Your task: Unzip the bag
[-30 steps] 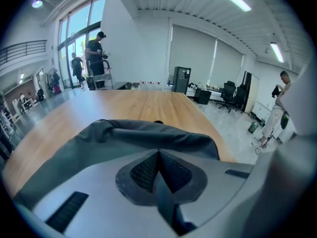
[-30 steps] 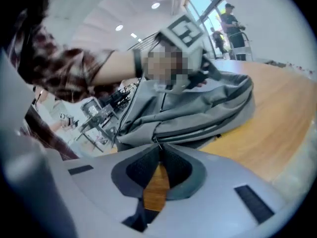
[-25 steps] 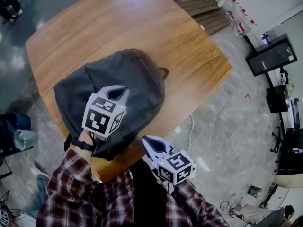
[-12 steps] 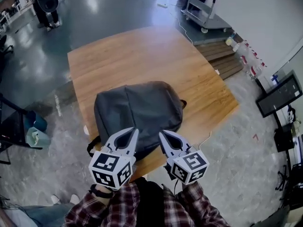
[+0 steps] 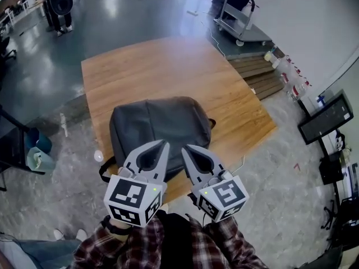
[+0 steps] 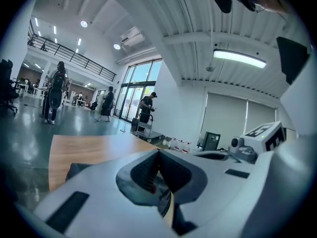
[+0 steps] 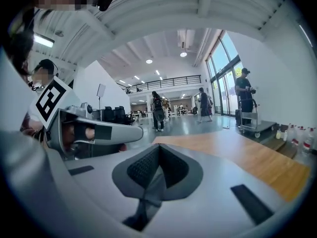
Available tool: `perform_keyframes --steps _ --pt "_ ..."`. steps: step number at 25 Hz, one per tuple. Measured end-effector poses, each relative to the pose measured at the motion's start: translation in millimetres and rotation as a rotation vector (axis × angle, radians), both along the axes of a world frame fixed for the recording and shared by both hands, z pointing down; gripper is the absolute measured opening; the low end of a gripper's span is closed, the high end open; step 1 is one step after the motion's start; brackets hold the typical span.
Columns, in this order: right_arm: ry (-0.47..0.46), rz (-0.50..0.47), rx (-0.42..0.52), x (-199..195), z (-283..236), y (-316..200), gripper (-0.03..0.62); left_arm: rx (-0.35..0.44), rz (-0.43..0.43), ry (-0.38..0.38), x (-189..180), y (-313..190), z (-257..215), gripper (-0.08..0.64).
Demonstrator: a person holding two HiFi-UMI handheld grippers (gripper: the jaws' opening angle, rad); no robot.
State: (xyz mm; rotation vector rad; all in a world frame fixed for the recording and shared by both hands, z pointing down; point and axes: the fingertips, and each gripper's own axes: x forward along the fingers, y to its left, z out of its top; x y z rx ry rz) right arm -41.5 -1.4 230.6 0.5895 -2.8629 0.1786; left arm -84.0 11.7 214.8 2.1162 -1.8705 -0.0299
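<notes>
Dark grey fabric backpack [image 5: 160, 128] lies flat on the square wooden table [image 5: 168, 66], at twelve o'clock from my left gripper [image 5: 162, 144] and right gripper [image 5: 185, 149]. Both have their jaws pressed together, empty.

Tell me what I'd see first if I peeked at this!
A big dark grey backpack lies on the wooden table, near its front edge. Just before it, the left gripper and right gripper are held side by side, jaws shut and empty.
</notes>
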Motion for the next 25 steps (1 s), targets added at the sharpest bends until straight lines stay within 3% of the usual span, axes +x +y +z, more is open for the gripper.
perform_keyframes --steps 25 --pt "-0.023 0.013 -0.013 9.9 -6.8 -0.9 0.011 0.005 0.037 -0.016 20.4 -3.8 -3.4 0.008"
